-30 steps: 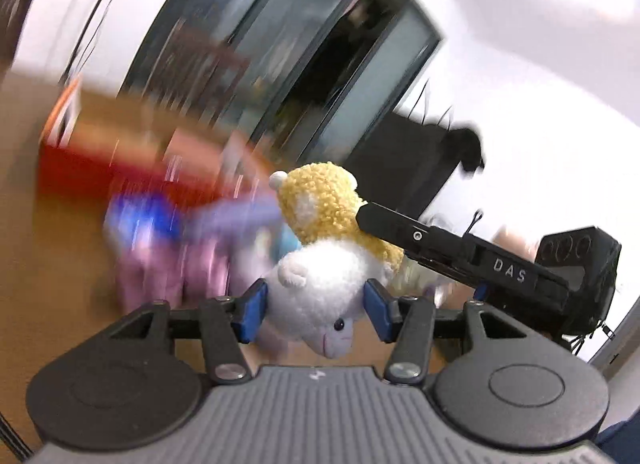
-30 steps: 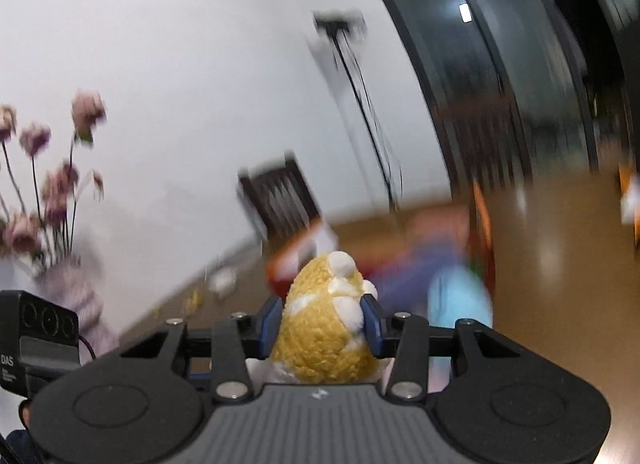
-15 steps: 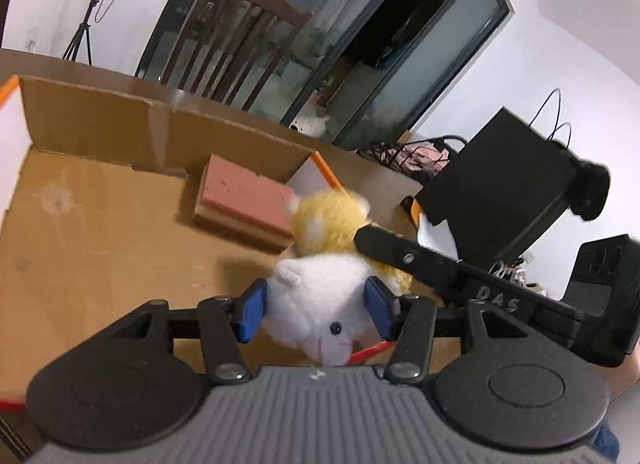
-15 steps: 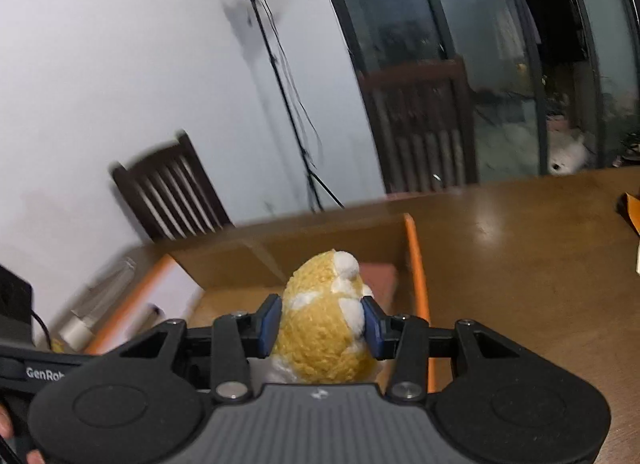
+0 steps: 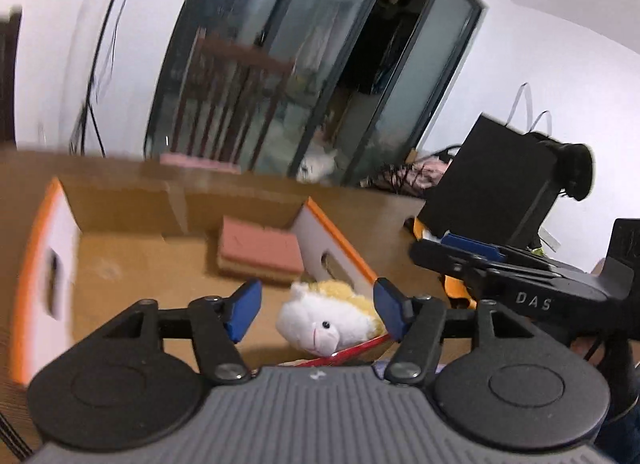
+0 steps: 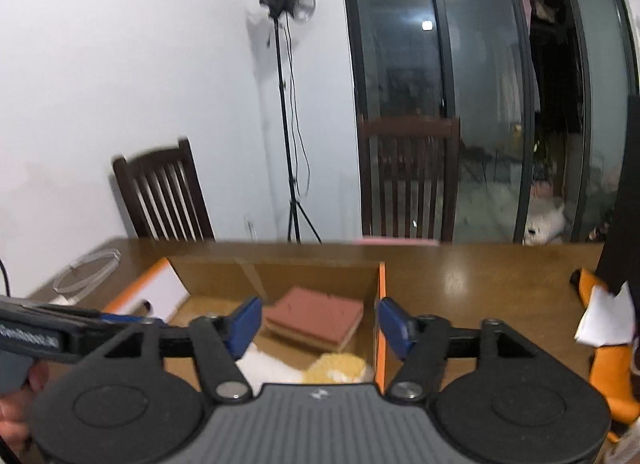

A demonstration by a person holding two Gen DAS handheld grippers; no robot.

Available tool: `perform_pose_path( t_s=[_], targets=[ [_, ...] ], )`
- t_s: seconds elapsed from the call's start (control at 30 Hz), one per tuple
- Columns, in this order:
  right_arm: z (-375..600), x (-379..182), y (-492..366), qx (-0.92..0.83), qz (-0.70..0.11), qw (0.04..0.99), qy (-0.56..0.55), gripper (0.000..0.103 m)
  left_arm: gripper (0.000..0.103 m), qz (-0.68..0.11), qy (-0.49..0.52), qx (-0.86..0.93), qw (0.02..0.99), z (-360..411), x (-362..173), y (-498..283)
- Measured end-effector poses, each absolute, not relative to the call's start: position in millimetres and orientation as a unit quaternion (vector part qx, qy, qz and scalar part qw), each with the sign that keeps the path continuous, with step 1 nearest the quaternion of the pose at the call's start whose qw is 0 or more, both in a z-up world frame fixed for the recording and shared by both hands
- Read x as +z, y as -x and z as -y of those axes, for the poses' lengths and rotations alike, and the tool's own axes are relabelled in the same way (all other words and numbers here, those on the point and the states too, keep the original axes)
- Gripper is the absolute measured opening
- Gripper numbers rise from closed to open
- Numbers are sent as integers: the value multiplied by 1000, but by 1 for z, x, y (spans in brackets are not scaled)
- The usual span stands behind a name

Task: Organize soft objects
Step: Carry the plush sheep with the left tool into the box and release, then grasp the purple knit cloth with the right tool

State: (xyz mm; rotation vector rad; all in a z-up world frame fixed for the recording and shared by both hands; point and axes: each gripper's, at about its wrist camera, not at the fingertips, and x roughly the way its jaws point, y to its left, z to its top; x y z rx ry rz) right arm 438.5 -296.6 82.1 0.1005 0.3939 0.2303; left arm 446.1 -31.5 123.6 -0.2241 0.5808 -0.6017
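The plush sheep (image 6: 304, 370) is half hidden behind the right gripper's body in the right wrist view; only a bit of white & yellow shows. Chair (image 5: 236, 104) & glass door (image 5: 304, 64) look blurry in the left view. A hand (image 6: 16, 412) is cut off at the pic's left edge.

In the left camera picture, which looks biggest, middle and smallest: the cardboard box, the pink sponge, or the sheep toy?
1. Cardboard box
2. and 3. Pink sponge and sheep toy look alike in size; the toy is nearer the camera, so I won't rank them.

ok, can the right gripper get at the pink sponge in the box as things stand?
Probably yes: the sponge lies uncovered straight ahead of the opening right gripper, box open on top, plush lower and nearer.
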Motion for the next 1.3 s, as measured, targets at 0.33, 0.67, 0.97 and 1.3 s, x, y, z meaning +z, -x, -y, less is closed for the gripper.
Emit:
perform_pose_path(
  t_s=[0.33,0.67,0.97,1.3],
  targets=[
    [301,131,-331,133,-126,983,-28,70,80,-209,51,-223,951,0,172,-325],
    [278,29,-193,175,-136,975,-13,79,96,-177,85,-229,953,-16,79,-169],
    [275,3,-189,176,-176,968,-43,74,95,-206,75,-235,947,3,68,-200],
    [309,25,-318,146,-189,959,-155,74,73,-281,98,-245,923,56,53,-336]
  ],
)
